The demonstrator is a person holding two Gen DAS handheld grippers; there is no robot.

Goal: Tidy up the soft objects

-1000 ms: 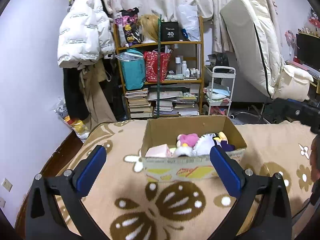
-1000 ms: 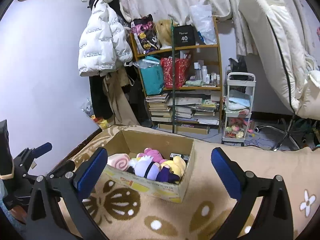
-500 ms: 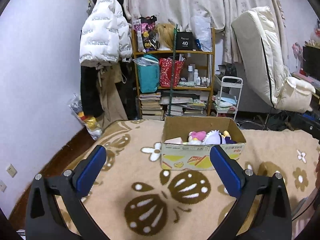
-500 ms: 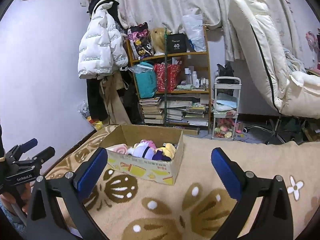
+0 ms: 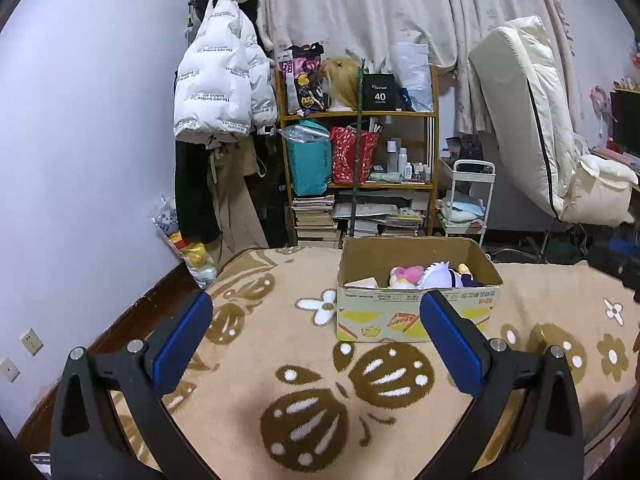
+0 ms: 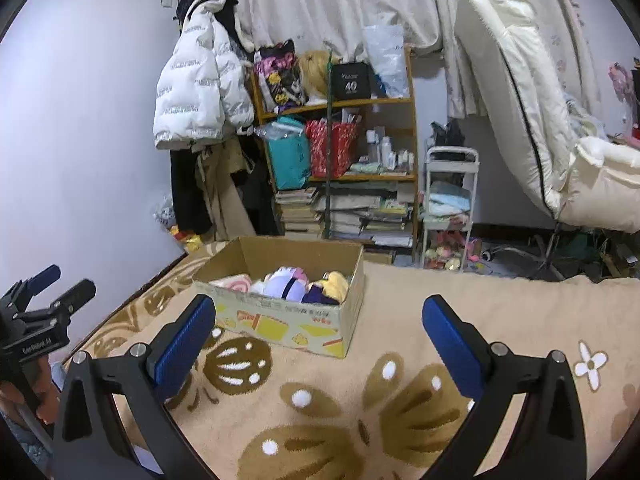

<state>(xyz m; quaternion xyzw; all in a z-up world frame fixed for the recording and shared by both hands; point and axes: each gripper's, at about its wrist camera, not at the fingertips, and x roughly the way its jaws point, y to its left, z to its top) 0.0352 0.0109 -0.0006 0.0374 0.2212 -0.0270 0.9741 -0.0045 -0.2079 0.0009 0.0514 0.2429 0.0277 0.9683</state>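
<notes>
A cardboard box (image 5: 416,314) stands on the beige flower-patterned blanket (image 5: 280,344). It holds several plush toys (image 5: 424,276), pink, white and purple. The box also shows in the right wrist view (image 6: 288,320), with the plush toys (image 6: 292,284) inside. My left gripper (image 5: 316,312) is open and empty, well back from the box. My right gripper (image 6: 320,312) is open and empty, also back from the box, which sits ahead and left. The left gripper shows at the right wrist view's left edge (image 6: 44,292).
A wooden shelf (image 5: 360,168) with bags and books stands behind the bed. A white puffer jacket (image 5: 220,88) hangs at left. A small white cart (image 5: 464,200) and a tilted cream mattress (image 5: 532,120) are at right. The blanket's edge drops off at left.
Both grippers have pulled back and up from the box, which now looks smaller and farther. Both stay open and empty.
</notes>
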